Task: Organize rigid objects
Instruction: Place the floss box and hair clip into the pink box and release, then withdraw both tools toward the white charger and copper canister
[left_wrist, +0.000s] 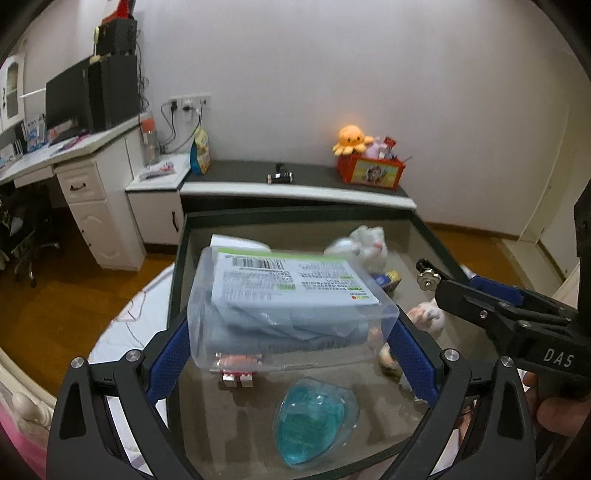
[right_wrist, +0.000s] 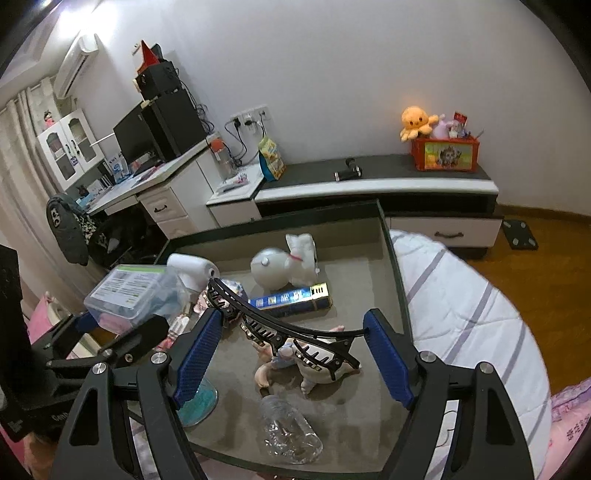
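My left gripper (left_wrist: 291, 332) is shut on a clear plastic box (left_wrist: 280, 306) with a labelled packet inside, held above the grey tray (left_wrist: 295, 225). The box also shows at the left of the right wrist view (right_wrist: 129, 291). My right gripper (right_wrist: 291, 339) is shut on a long black hair clip (right_wrist: 280, 328), held across its blue pads above the tray (right_wrist: 369, 273). The right gripper shows at the right of the left wrist view (left_wrist: 480, 291).
In the tray lie a blue gel pack (left_wrist: 314, 421), a toy brick figure (left_wrist: 236, 373), a white plush rabbit (right_wrist: 288, 262), a blue and gold box (right_wrist: 291, 299), a small plush (right_wrist: 295, 365), a crumpled clear bottle (right_wrist: 288, 432) and a white roll (right_wrist: 192, 269). The tray rests on bedding (right_wrist: 461, 314).
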